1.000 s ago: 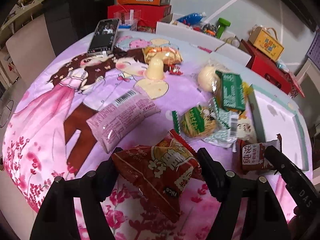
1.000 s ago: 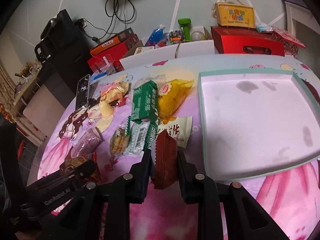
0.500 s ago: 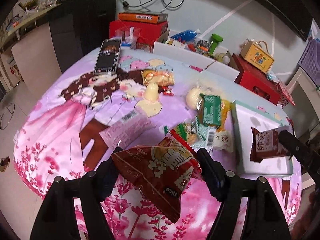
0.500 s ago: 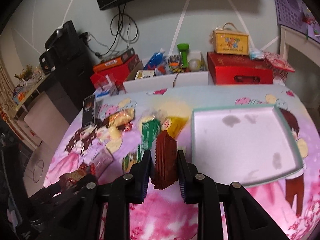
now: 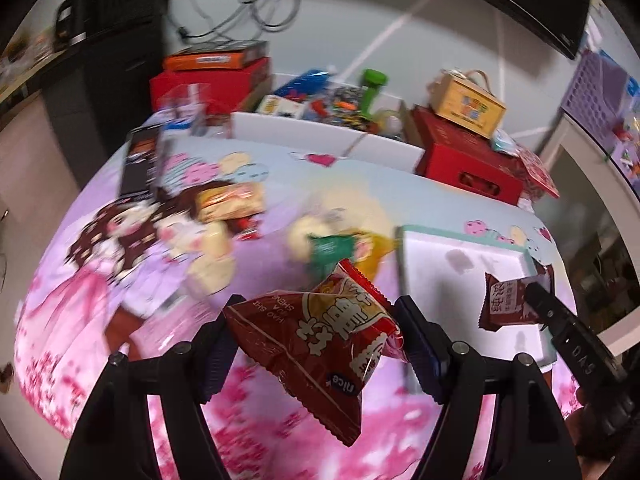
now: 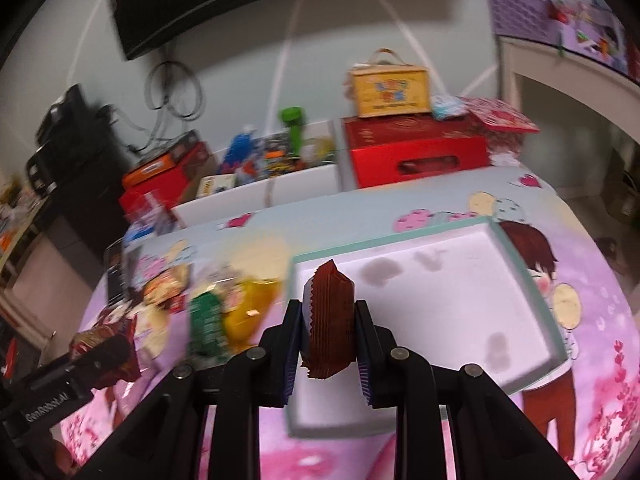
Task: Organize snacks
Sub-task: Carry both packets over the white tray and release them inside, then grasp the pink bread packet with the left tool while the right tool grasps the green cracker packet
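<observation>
My left gripper [image 5: 316,344] is shut on a red crinkly snack bag [image 5: 320,340], held in the air above the pink cartoon tablecloth. My right gripper [image 6: 328,336] is shut on a brown snack packet [image 6: 326,320], held edge-on above the near left part of the white tray with a teal rim [image 6: 532,280]. In the left wrist view the same brown snack packet [image 5: 508,300] hangs over the tray [image 5: 440,256] at the right. Loose snacks lie left of the tray: a green packet [image 6: 206,320], a yellow bag [image 6: 248,308], an orange pack [image 5: 230,200].
A phone [image 5: 138,160] lies at the table's far left. Behind the table stand red boxes [image 6: 416,152], a yellow carry box [image 6: 390,88], a white bin of toys [image 5: 324,120] and a black cabinet [image 5: 108,32]. The tray holds only faint stains.
Both grippers have risen and swung right with their packets. The brown packet now hangs over the tray rather than beside it; the red bag sits closer to the tray.
</observation>
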The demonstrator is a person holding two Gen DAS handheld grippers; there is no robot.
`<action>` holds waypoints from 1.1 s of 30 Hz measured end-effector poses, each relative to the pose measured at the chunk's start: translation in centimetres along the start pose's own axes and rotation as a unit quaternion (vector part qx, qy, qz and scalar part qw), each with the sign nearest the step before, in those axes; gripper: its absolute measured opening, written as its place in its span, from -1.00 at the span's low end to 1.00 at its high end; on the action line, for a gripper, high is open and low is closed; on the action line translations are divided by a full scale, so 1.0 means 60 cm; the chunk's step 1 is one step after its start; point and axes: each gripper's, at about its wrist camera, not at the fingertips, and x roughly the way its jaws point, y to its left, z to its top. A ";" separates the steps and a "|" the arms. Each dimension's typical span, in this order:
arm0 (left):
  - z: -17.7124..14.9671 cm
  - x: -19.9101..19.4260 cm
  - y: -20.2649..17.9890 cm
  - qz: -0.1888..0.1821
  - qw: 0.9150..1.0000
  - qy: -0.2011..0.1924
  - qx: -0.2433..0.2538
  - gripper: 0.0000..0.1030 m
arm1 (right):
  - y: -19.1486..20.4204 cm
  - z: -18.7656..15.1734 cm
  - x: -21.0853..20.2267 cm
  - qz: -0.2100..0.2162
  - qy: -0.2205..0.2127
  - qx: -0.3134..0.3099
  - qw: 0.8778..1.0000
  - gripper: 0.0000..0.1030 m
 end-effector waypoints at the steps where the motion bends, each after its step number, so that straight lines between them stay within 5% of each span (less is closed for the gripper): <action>1: 0.007 0.012 -0.018 -0.005 1.000 0.002 0.012 0.48 | -0.015 0.005 0.007 -0.005 -0.001 0.007 1.000 -0.48; 17: 0.062 0.209 -0.240 -0.047 0.990 0.047 0.124 0.48 | -0.173 0.041 0.111 -0.068 -0.014 0.057 0.996 -0.48; 26: 0.061 0.279 -0.276 -0.043 0.988 0.066 0.131 0.51 | -0.203 0.039 0.146 -0.086 0.001 0.065 0.994 -0.48; 33: 0.056 0.271 -0.272 -0.033 0.989 0.071 0.127 0.52 | -0.192 0.037 0.142 -0.108 0.015 0.042 0.993 -0.43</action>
